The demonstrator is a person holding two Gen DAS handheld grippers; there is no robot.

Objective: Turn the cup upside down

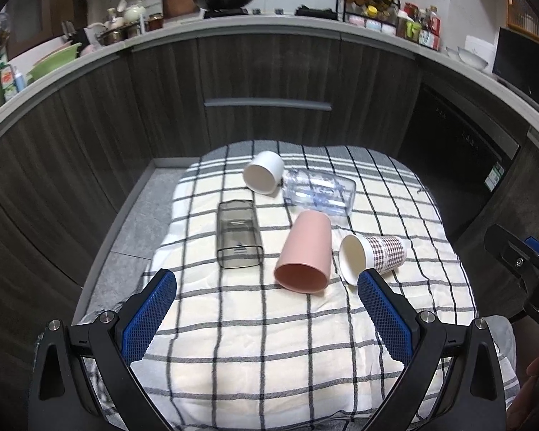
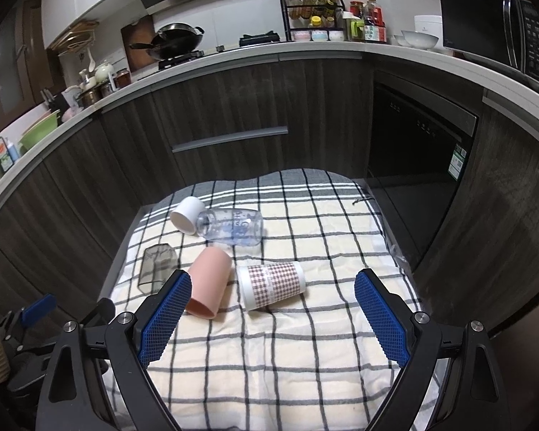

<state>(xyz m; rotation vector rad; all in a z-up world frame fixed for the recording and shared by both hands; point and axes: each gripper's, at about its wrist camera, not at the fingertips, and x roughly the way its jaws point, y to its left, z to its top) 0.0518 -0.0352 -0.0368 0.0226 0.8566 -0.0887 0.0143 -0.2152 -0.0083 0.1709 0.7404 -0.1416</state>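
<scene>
Several cups lie on their sides on a checked cloth [image 1: 269, 341]: a pink cup [image 1: 305, 251], a paper cup with a brown check pattern [image 1: 373, 255], a smoky square clear cup [image 1: 239, 235], a white cup [image 1: 264, 172] and a clear glass with blue print [image 1: 319, 190]. My left gripper [image 1: 267, 283] is open and empty, just short of the pink cup's mouth. In the right wrist view the pink cup [image 2: 208, 283], patterned cup [image 2: 273, 283], smoky cup [image 2: 158, 265], white cup [image 2: 188, 219] and clear glass [image 2: 233, 230] show. My right gripper [image 2: 273, 287] is open and empty, near the patterned cup.
The cloth [image 2: 269, 359] covers a low table in front of dark wood kitchen cabinets [image 1: 269, 82]. A grey floor strip [image 1: 133, 222] runs along the cloth's left edge. The right gripper's body [image 1: 521, 262] shows at the right edge of the left wrist view.
</scene>
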